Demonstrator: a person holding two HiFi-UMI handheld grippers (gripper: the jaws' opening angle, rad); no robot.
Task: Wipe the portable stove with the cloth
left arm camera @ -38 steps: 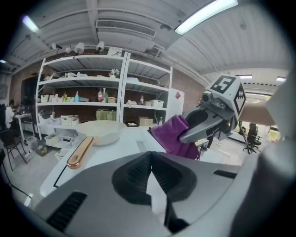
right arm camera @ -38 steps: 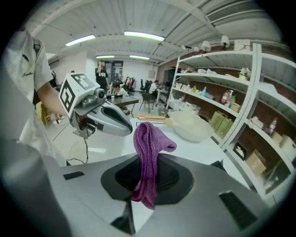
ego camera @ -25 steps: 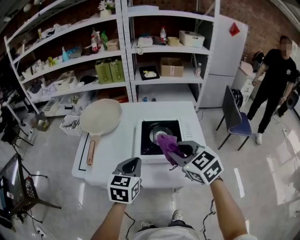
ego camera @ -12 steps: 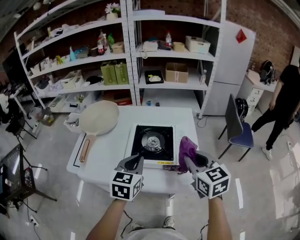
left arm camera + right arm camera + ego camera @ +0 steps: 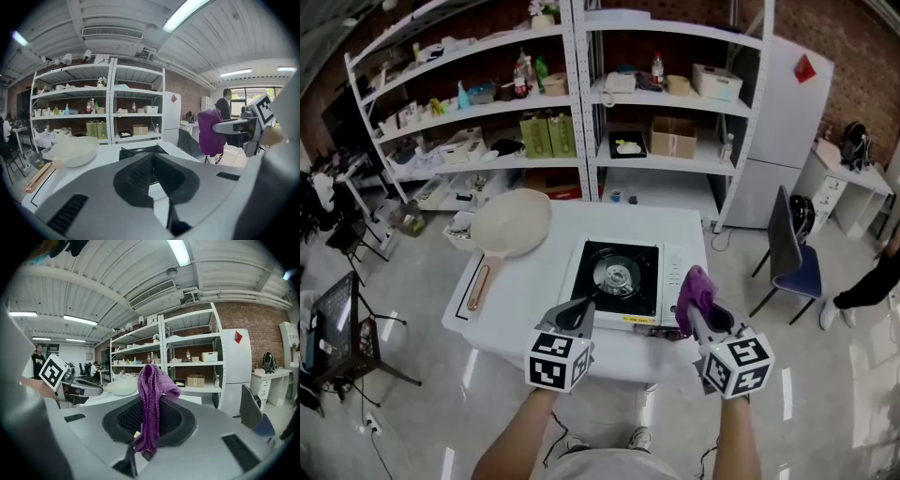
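White table carries the portable stove centre-right and a cream pan well to its left. Right gripper is held at the stove's near right corner, jaws pinched on the purple cloth, which is raised off the stove. Left gripper is at the stove's near left, jaws together on nothing.

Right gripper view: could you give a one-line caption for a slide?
Right gripper shut on a purple cloth that stands up from its jaws; shelves and a fridge behind.
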